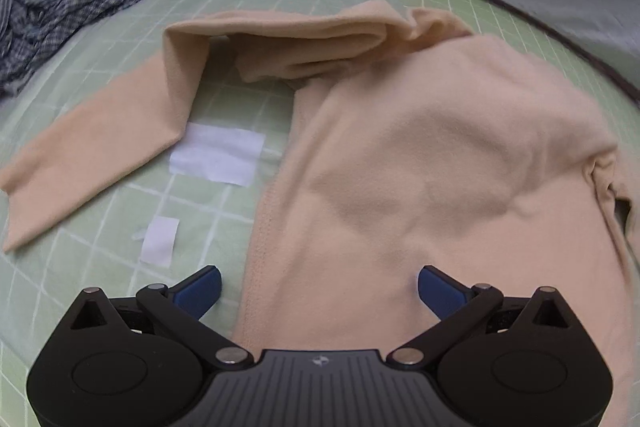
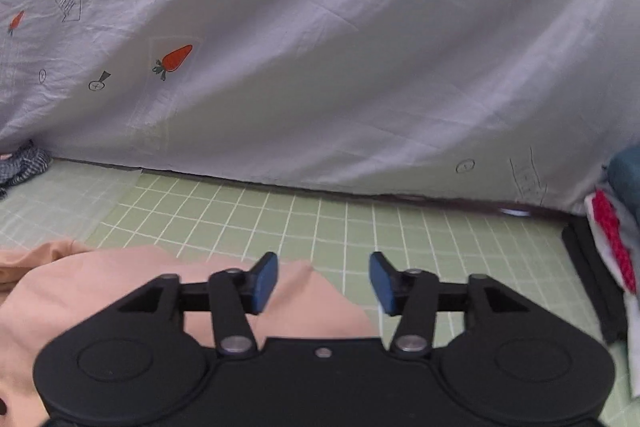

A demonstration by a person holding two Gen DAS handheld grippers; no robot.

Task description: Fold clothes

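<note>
Left hand-held gripper (image 1: 319, 289) jaws apart over peach top (image 1: 420, 163); right hand-held gripper (image 2: 323, 281) apart, empty, over green worktop (image 2: 280, 219).

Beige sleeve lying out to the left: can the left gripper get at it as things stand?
Probably yes: the left gripper is open over the shirt's hem, and only bare green mat lies between it and the sleeve.

Each gripper, left (image 1: 319, 289) and right (image 2: 323, 281), is showing black linkage arms, silver pivot screws and blue fingertip pads (image 2: 265, 281).
</note>
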